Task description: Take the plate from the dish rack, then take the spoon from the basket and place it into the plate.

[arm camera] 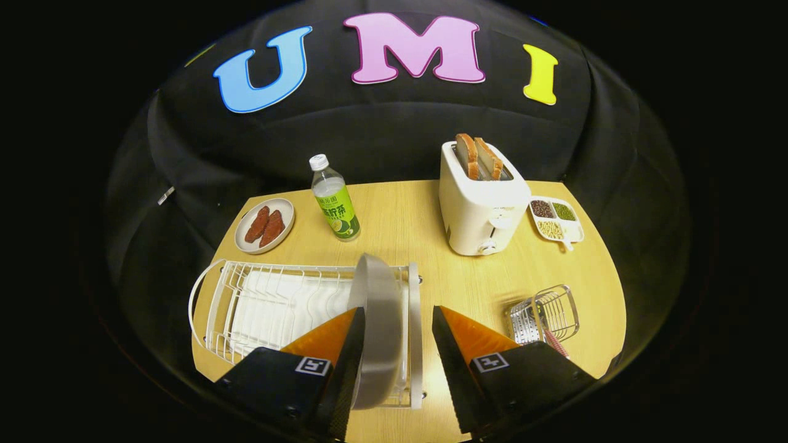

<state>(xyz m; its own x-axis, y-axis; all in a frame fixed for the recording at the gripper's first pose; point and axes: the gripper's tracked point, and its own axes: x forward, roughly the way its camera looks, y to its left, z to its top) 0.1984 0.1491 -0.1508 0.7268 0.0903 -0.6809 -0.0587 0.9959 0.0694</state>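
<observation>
Grey round plate (380,320) stands on its edge in the white wire dish rack (246,301), at the rack's right end, between the fingers of the gripper (394,344). The fingers are wide open; the left one is close to the plate, the right one apart, so nothing is held. If the fingers close off-centre, the plate may tip or slip against the wires. The small wire basket (548,314) with the spoon waits further right.

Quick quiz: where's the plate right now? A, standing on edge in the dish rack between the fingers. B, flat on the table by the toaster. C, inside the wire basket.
A: the plate stands on edge in the dish rack, between the open gripper fingers.
</observation>
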